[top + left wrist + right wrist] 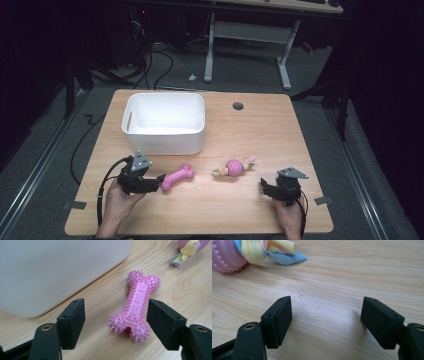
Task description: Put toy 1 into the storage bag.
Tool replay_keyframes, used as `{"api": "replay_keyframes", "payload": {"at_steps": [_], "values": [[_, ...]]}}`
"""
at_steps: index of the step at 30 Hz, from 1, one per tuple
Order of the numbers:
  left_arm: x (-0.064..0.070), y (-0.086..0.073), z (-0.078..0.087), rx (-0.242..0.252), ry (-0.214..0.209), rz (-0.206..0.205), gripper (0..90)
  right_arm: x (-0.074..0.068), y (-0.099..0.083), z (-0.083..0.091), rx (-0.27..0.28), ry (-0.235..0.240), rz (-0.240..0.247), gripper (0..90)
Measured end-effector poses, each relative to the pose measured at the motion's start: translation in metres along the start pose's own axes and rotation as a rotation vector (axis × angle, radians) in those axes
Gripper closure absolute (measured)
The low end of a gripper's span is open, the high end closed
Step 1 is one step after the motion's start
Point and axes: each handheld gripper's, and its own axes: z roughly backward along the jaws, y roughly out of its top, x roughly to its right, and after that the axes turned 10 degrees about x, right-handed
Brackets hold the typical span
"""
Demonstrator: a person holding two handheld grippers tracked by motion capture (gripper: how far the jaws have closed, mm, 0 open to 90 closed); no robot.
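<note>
bin (164, 123) holds nothing | bone toy (136, 305) between spread left gripper (115, 317) jaws

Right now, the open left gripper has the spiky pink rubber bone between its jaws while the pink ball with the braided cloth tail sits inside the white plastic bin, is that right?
Not quite: the pink ball with the braided cloth tail lies on the wooden table, outside the white plastic bin, as the high view shows. The rest holds: the open left gripper has the spiky pink rubber bone between its jaws.

left gripper (161, 178) black, grey plate | right gripper (263, 184) black, cabled
</note>
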Motion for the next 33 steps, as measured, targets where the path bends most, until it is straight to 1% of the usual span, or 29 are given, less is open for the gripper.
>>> {"api": "replay_keyframes", "payload": {"at_steps": [1,4,6,10,13,15,16,19,21,24,26,29,33], "values": [[0.001,0.002,-0.002,-0.005,-0.014,0.003,32.3,0.000,0.000,0.000,0.000,0.000,0.000,25.4],[0.003,0.005,-0.005,-0.015,-0.024,-0.001,32.8,0.000,0.000,0.000,-0.001,0.001,0.000,25.3],[0.006,0.008,-0.012,-0.036,-0.043,-0.015,33.0,0.000,0.000,0.000,0.000,0.000,0.000,25.3],[0.011,0.011,-0.022,-0.070,-0.060,-0.034,33.2,0.000,0.000,0.000,0.000,0.001,0.002,25.3],[0.014,0.012,-0.029,-0.082,-0.069,-0.040,33.7,0.000,0.000,0.000,-0.001,0.003,0.005,25.3],[0.016,0.013,-0.034,-0.080,-0.074,-0.051,35.2,0.000,0.000,0.000,-0.002,0.004,0.004,25.3],[0.017,0.014,-0.036,-0.084,-0.083,-0.054,35.8,0.000,0.000,0.000,-0.002,0.004,0.004,25.3],[0.020,0.015,-0.043,-0.098,-0.084,-0.069,36.2,0.000,0.000,0.000,0.000,0.006,0.010,25.3],[0.021,0.015,-0.044,-0.101,-0.087,-0.071,36.4,0.000,0.000,0.000,0.000,0.006,0.010,25.3],[0.022,0.016,-0.052,-0.122,-0.094,-0.076,36.9,0.000,0.000,0.000,0.000,0.006,0.010,25.3],[0.022,0.015,-0.056,-0.134,-0.094,-0.072,37.2,0.000,0.000,0.000,0.000,0.006,0.009,25.3],[0.021,0.015,-0.061,-0.165,-0.089,-0.066,37.7,0.000,0.000,0.000,0.000,0.007,0.010,25.3],[0.020,0.014,-0.067,-0.196,-0.097,-0.062,38.1,-0.001,0.000,0.000,-0.002,0.006,0.004,25.3]]}}
